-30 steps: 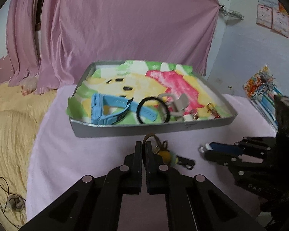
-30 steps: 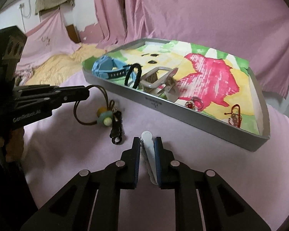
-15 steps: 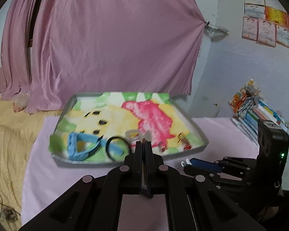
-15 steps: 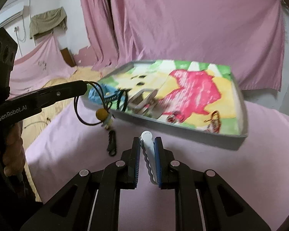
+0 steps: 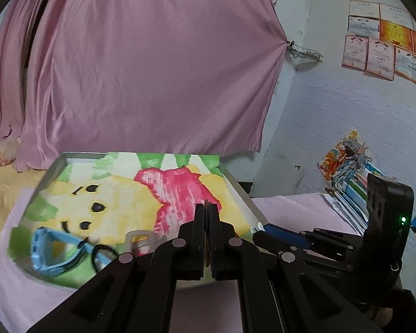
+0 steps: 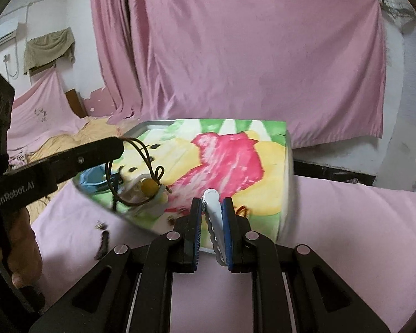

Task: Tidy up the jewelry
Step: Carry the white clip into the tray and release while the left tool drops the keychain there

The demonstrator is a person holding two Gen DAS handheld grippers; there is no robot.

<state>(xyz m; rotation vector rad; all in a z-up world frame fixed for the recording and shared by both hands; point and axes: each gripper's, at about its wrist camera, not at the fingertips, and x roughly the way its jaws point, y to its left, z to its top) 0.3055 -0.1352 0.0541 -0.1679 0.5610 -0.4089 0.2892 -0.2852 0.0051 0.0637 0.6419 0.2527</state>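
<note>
The right gripper (image 6: pixel 211 213) pinches a white hair clip (image 6: pixel 214 216) pointing forward toward the tray (image 6: pixel 288 166), while the left gripper (image 6: pixel 116 147), marked "GenRobot.AI", squeezes a hanging brown cord (image 6: pixel 141 149).

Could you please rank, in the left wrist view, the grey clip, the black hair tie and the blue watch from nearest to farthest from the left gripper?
From the left gripper:
1. Grey clip, just left of it in the tray.
2. Black hair tie, further left.
3. Blue watch, at the tray's left end.
</note>
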